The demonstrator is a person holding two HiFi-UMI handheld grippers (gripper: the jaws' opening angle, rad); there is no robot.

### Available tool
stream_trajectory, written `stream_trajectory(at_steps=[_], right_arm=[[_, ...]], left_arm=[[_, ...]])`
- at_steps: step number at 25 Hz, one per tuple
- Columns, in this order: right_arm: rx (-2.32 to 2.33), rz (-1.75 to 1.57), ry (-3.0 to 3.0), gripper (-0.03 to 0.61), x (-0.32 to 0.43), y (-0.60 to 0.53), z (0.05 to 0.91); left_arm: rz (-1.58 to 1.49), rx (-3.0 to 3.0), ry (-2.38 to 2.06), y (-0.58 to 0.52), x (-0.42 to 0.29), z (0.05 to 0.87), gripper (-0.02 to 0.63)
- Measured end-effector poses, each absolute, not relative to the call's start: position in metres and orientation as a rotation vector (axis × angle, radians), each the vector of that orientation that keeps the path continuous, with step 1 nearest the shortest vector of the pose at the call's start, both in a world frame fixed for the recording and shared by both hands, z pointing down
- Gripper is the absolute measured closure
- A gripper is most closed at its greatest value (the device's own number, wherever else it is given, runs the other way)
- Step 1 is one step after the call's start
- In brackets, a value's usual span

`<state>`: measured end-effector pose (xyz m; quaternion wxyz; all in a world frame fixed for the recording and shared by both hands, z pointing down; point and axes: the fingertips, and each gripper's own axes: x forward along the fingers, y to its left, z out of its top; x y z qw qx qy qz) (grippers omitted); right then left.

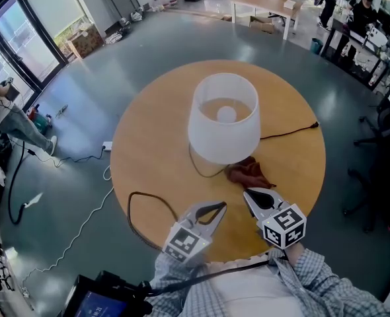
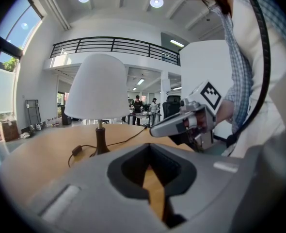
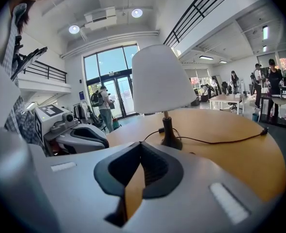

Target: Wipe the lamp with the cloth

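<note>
A lamp with a white shade (image 1: 225, 117) stands in the middle of the round wooden table (image 1: 149, 150). A crumpled red-brown cloth (image 1: 250, 172) lies by its base on the near right. My left gripper (image 1: 218, 208) hovers over the table's near edge, shut and empty. Just before the cloth, my right gripper (image 1: 248, 194) is also shut and empty, not touching it. In the left gripper view the lamp (image 2: 98, 89) rises ahead of the closed jaws (image 2: 150, 171), with the right gripper (image 2: 189, 123) beside. The right gripper view shows the lamp (image 3: 162, 79) beyond its jaws (image 3: 138, 171); the cloth is hidden there.
The lamp's black cord (image 1: 289, 133) runs off to the table's right edge, and another black cable (image 1: 139, 211) loops over the near left edge. An office chair (image 1: 388, 121) stands right of the table. White cables (image 1: 82, 226) trail on the floor at the left.
</note>
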<state>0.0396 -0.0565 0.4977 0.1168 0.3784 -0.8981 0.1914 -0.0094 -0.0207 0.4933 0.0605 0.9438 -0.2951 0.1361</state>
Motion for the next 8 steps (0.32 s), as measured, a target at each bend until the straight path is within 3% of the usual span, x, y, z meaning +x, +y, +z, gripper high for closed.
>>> stream_trajectory(at_steps=[8], right_arm=[[1.106,0.580,-2.620,0.575,0.0407,-0.0577,0.5007]], left_arm=[[0.411,2.852,-0.894,-0.0207,-0.0091,0.4939,0.609]])
